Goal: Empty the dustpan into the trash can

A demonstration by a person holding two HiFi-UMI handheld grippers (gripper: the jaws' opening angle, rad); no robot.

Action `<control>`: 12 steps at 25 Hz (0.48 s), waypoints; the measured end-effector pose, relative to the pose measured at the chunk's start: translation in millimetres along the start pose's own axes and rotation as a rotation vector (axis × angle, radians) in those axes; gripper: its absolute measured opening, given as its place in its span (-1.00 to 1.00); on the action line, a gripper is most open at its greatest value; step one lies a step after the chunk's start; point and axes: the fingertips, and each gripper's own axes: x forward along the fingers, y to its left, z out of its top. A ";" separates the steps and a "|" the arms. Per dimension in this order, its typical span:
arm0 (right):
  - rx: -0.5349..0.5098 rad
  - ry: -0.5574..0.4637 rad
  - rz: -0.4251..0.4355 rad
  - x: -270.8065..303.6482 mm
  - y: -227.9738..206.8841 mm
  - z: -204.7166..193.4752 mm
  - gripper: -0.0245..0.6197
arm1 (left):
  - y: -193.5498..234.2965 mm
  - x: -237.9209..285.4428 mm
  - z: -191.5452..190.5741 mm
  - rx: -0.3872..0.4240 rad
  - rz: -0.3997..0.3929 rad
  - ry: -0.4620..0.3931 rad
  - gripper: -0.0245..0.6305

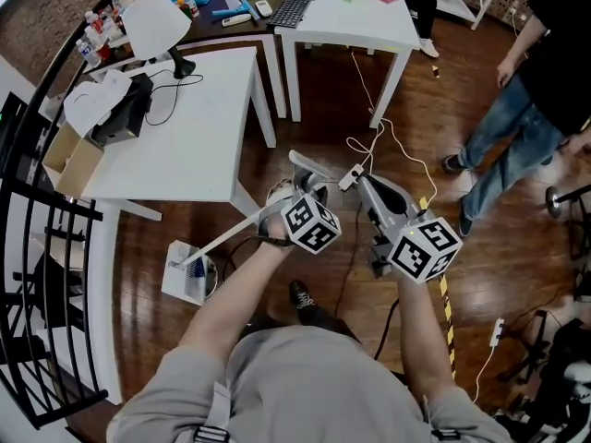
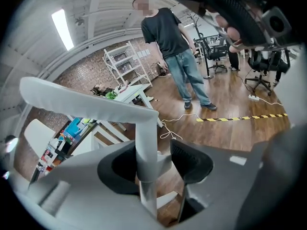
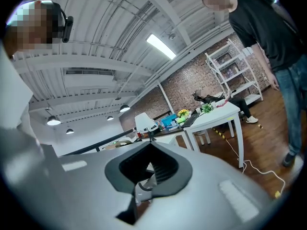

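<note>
L claw [image 2: 154, 150] clamps handle [image 1: 235, 233] of dustpan [image 1: 187, 273]; R claw [image 3: 149, 169] pinched narrow, empty. Looks like carry step. Next: find trash can (none in view), lift & tip dustpan.

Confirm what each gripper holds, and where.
Left gripper is clamped on the long handle of the dustpan, at its bent top end. Right gripper: jaws together, nothing between them.

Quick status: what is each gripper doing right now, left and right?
Left gripper: closed on the dustpan handle.
Right gripper: closed, holding nothing.
</note>
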 end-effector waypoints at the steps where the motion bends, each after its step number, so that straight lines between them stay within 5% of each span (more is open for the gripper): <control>1: 0.001 0.000 -0.003 -1.3 -2.2 -0.1 -0.92 | -1.3 -0.7 0.8 0.001 -0.002 -0.006 -0.31; 6: 0.013 0.011 0.017 1.8 0.2 -3.0 -0.92 | 23.2 -17.7 -2.8 -0.043 0.000 -0.009 -0.31; 12: 0.020 0.043 0.162 44.2 39.9 -13.6 -0.92 | 103.5 -73.6 -31.3 -0.135 0.115 -0.016 -0.31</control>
